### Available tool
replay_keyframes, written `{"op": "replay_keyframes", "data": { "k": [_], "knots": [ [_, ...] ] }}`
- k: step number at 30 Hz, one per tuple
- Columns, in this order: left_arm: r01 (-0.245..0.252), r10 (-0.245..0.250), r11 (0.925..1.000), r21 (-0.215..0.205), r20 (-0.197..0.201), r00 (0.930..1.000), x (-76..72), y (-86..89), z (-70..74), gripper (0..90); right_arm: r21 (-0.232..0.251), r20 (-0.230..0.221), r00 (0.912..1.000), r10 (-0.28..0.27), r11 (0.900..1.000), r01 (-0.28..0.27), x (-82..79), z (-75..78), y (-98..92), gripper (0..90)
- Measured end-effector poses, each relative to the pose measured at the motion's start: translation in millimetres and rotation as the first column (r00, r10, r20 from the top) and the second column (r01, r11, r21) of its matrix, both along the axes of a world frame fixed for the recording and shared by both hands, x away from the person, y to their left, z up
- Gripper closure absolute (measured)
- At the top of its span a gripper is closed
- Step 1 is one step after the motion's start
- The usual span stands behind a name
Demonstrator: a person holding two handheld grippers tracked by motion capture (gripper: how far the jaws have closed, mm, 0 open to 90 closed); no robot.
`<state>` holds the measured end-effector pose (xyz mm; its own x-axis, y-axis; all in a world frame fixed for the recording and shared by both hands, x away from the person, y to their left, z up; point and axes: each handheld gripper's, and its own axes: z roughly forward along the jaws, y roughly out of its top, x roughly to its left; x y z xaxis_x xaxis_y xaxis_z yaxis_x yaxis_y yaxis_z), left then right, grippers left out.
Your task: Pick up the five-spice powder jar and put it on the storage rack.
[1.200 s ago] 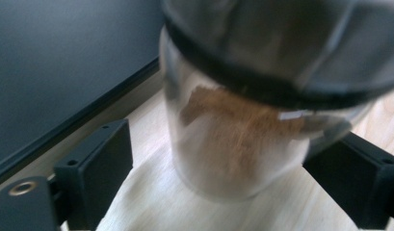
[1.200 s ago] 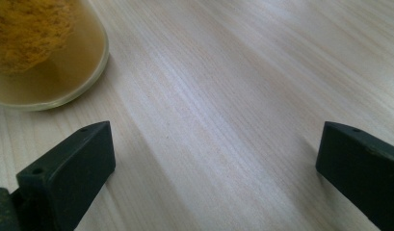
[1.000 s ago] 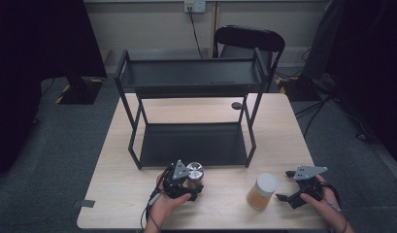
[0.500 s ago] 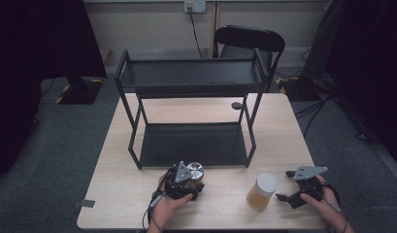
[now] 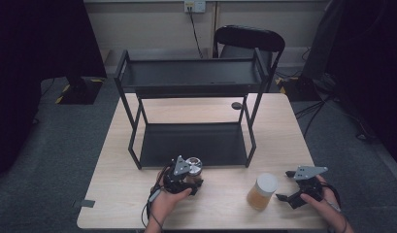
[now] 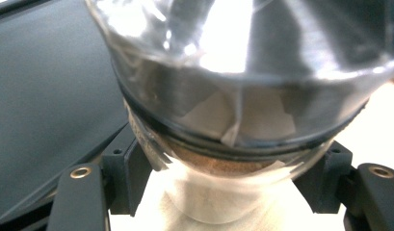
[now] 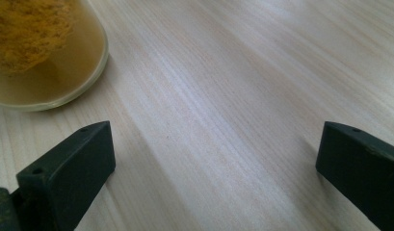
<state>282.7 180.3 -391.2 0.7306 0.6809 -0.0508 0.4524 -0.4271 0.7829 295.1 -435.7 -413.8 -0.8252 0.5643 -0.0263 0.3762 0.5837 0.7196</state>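
Lab or office-type recording room, not home. Light wood counter [image 5: 138, 204] on grey carpet floor [image 5: 50, 145]. Black two-tier metal shelf rack [image 5: 191, 82] on counter. Black office chair [image 5: 249, 39] behind it. Wall socket [image 5: 195, 6] with cable running down plain wall. Dark curtain [image 5: 36, 39] at left, more cables on floor at right. Tape marks on floor.

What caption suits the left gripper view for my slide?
Left gripper shut on a metal-lidded glass jar of brown powder, beside the black shelf.

The left tongs [image 5: 189, 175] have just closed on the silver-lidded jar [image 5: 192, 166] at the table's near edge.
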Motion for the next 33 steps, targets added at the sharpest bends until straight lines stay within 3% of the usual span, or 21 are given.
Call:
{"op": "replay_keyframes", "data": {
  "k": [22,33],
  "knots": [
    [-0.048,0.049,0.9988,-0.011,0.028,0.9984,25.5,12.8,58.8,30.8,0.000,0.000,1.0000,0.000,1.000,0.000,0.0,0.0,0.0,0.0],
    [-0.058,0.058,0.9982,-0.018,0.044,0.9973,34.3,18.3,97.7,30.8,0.000,0.000,1.0000,0.000,1.000,0.000,0.0,0.0,0.0,0.0]
  ]
}}
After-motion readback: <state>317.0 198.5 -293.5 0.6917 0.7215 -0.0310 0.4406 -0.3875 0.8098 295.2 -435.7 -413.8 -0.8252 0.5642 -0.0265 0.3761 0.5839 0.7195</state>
